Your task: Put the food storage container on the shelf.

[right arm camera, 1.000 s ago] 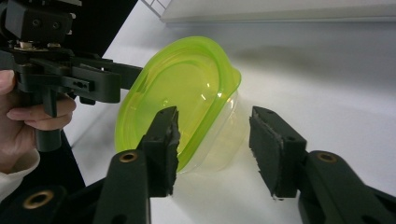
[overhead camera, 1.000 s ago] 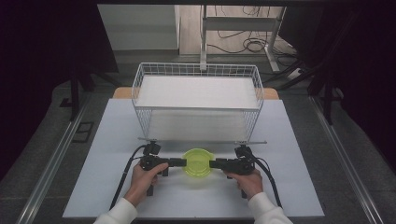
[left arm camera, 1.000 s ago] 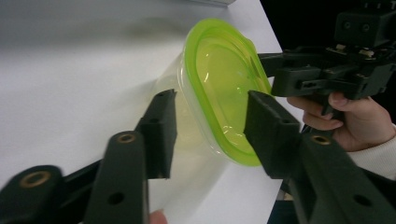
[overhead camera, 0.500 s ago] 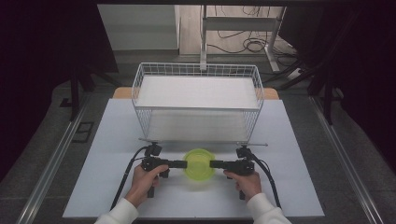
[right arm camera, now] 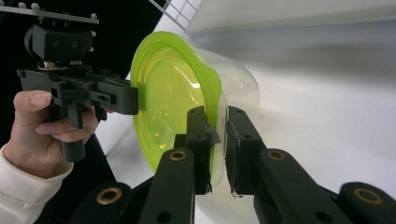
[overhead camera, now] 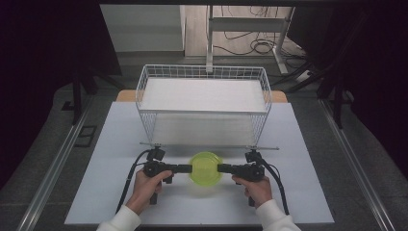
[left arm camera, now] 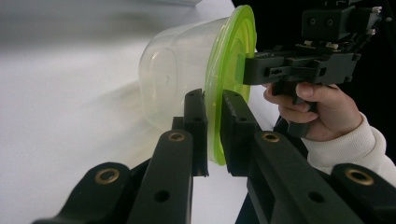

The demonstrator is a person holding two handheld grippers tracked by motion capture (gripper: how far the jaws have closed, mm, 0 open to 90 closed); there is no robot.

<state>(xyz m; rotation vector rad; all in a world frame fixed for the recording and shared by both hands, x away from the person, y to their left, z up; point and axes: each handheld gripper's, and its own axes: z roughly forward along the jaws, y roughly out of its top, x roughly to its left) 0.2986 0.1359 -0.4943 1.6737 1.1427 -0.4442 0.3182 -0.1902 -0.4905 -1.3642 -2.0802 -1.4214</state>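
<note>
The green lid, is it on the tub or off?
On. The green lid sits across the mouth of the clear tub, and both tongs, left and right, pinch its rim.

Left gripper (overhead camera: 188, 168): held in the left hand (overhead camera: 146, 185) at the lower left of the high view, jaws pointed inward toward the right gripper. In the left gripper view, its 2 black jaws (left arm camera: 212, 133) are closed to a narrow gap, clamped on what is held between them.

Right gripper (overhead camera: 221, 168): held in the right hand (overhead camera: 257, 187), jaws pointed inward, level with the left gripper. In the right gripper view, its 2 jaws (right arm camera: 217, 144) are likewise pinched close together.

Forearms: 2 white sleeves (overhead camera: 120, 221) are seen entering from the bottom edge. A black cable (overhead camera: 130, 178) is trailed from each gripper.
</note>
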